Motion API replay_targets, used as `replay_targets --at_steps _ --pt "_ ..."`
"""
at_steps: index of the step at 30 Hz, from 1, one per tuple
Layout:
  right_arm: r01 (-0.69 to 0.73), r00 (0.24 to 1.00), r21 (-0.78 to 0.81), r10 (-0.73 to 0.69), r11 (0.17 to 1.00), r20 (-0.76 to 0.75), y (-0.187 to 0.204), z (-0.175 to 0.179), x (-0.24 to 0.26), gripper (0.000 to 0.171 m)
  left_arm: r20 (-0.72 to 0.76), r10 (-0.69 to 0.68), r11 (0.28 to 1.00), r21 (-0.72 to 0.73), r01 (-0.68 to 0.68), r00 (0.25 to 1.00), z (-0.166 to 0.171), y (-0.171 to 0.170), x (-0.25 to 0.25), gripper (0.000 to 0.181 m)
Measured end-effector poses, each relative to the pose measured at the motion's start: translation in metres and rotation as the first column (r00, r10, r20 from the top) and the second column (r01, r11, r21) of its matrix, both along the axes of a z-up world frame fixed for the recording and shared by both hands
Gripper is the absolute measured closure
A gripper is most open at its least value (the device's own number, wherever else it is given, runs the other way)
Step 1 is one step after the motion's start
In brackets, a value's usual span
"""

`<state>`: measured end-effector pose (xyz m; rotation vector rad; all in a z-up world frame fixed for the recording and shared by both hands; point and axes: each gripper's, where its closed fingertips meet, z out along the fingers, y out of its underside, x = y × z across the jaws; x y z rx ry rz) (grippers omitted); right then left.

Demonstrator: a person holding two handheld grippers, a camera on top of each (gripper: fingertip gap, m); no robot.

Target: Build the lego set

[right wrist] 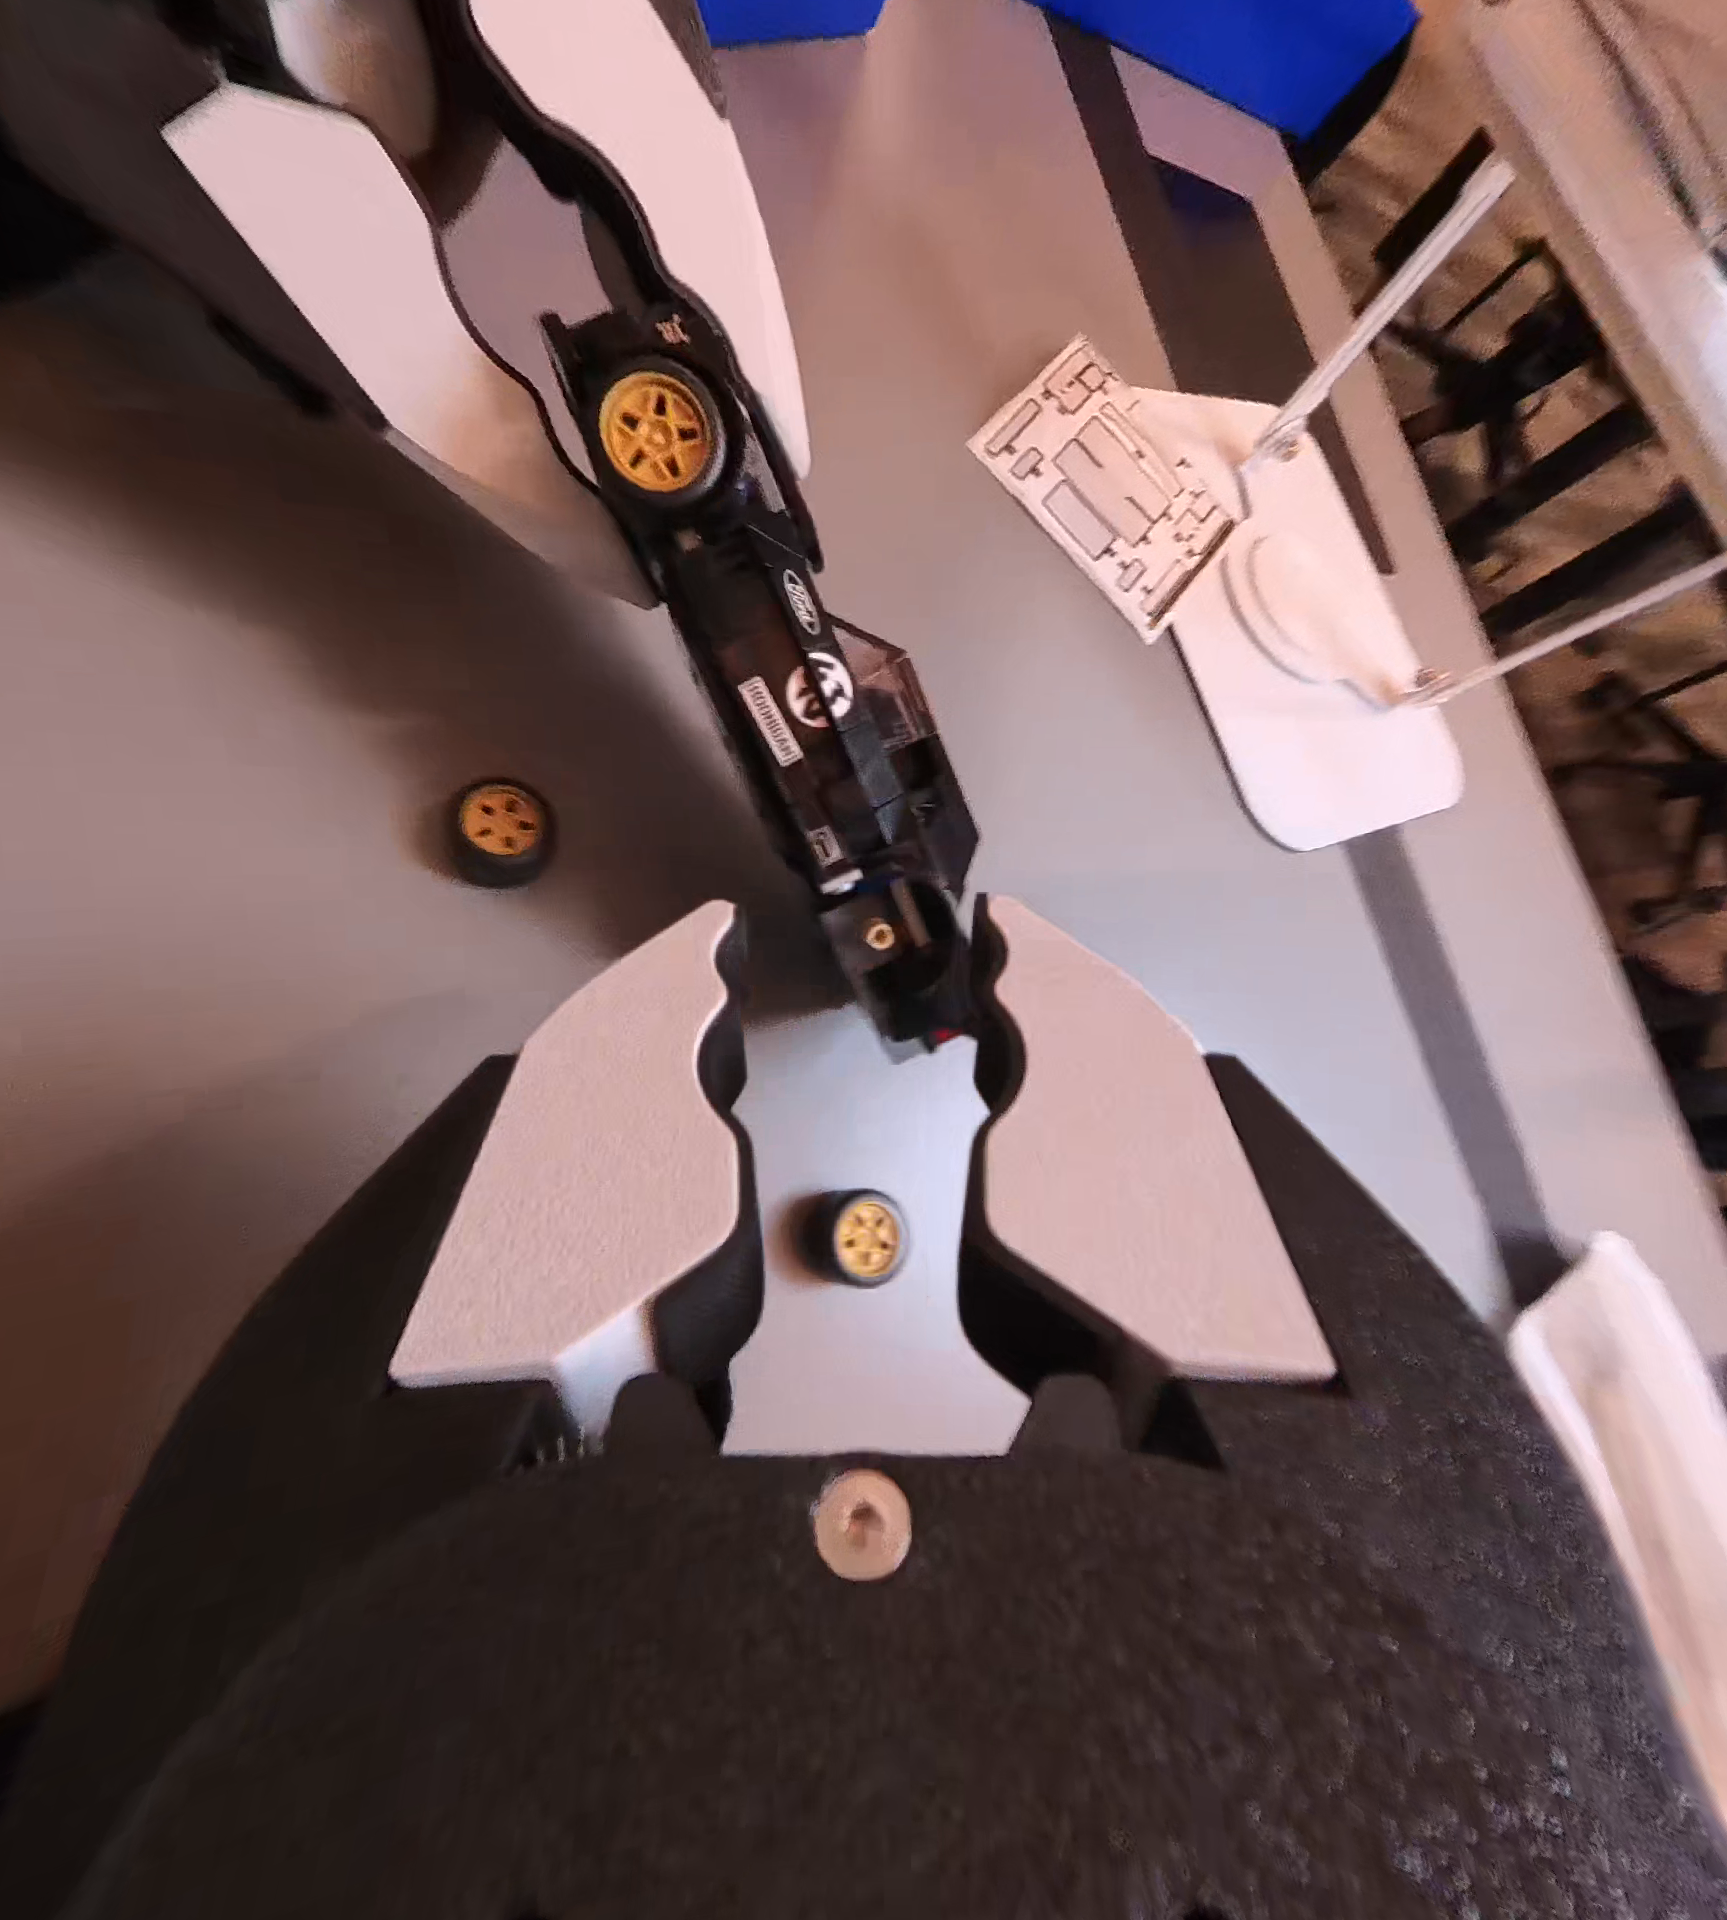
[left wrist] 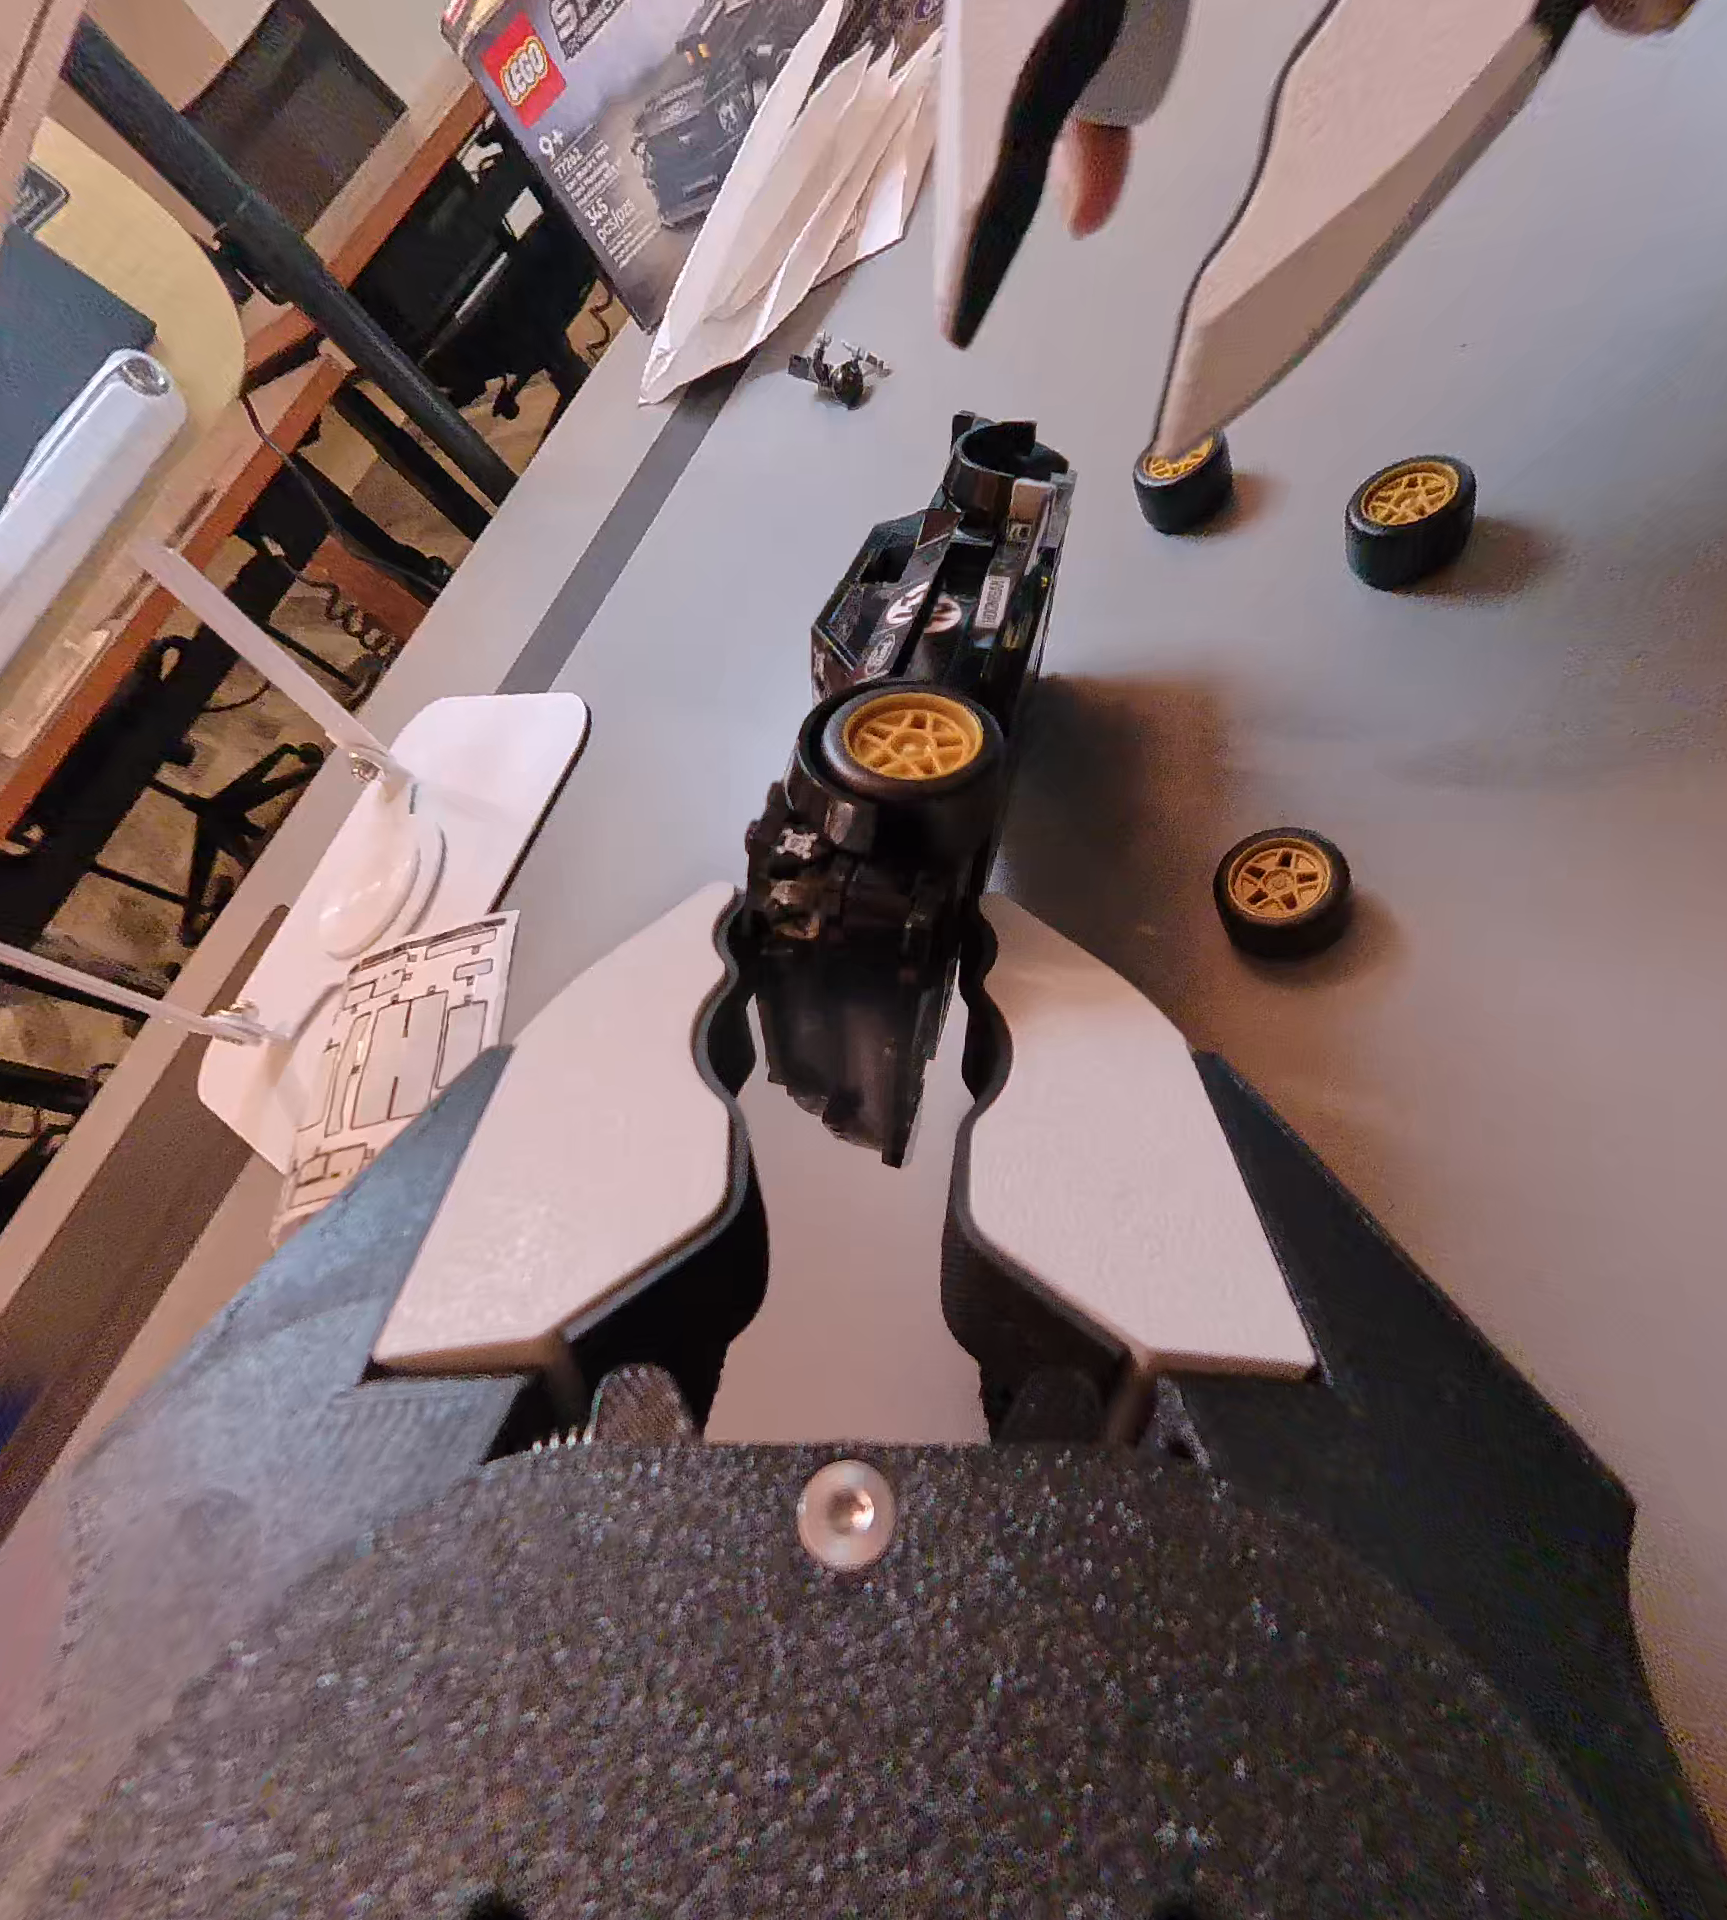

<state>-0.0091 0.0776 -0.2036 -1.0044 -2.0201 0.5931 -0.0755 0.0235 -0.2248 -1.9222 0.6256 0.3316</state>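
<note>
The left claw [left wrist: 854, 1023] pinches one end of the black brick-built car body [left wrist: 942, 665], held on its side over the smooth grey desk [left wrist: 1461, 1143], one gold-spoked rubber-tyred wheel [left wrist: 906, 743] fitted. The right claw [right wrist: 859, 971] is spread, its scalloped fingers flanking the far end. Judging by this, the next wheel needs a steady hold and a square push onto the bare axle pin. Three loose wheels [left wrist: 1280, 888] lie towards 2 o'clock in the left view.
</note>
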Motion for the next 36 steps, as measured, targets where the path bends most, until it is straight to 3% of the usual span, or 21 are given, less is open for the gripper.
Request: replay_targets --at_steps 4,7,10,13,22,25,32,36 --pt "-0.065 0.997 0.06 0.062 0.996 0.039 -0.006 -0.009 0.005 0.138 -0.025 -0.001 1.0 0.006 0.001 1.0 -0.001 0.0 -0.002 0.143" --pt "-0.108 0.966 -0.054 0.118 0.993 0.232 -0.018 -0.037 0.031 0.142 -0.042 0.002 1.0 0.009 -0.002 0.999 -0.001 -0.001 -0.005 0.143" --pt "-0.104 0.932 -0.158 0.151 0.982 0.33 -0.02 -0.05 0.054 0.142 -0.028 0.005 1.0 0.002 -0.005 1.0 -0.002 -0.001 -0.008 0.143" --pt "-0.085 0.935 -0.178 0.14 0.98 0.326 -0.019 -0.047 0.057 0.143 -0.037 0.006 1.0 0.004 -0.006 0.999 -0.003 -0.002 -0.008 0.143" --pt "-0.009 0.935 -0.282 0.108 0.959 0.338 -0.072 -0.061 0.005 0.135 -0.046 0.017 1.0 -0.002 -0.017 0.999 -0.007 -0.004 -0.01 0.143" --pt "0.023 0.933 -0.24 0.065 0.971 0.353 -0.071 -0.07 -0.007 0.142 -0.049 0.019 1.0 -0.004 -0.019 0.999 -0.008 -0.005 -0.011 0.143" --pt "-0.114 0.924 -0.206 0.18 0.972 0.337 -0.082 -0.066 0.014 0.147 -0.077 0.018 1.0 -0.009 -0.018 0.997 -0.011 -0.007 -0.013 0.143" --pt "-0.107 0.949 -0.192 0.158 0.975 0.271 -0.079 -0.055 0.022 0.147 -0.087 0.017 1.0 -0.012 -0.018 0.996 -0.012 -0.008 -0.013 0.143"
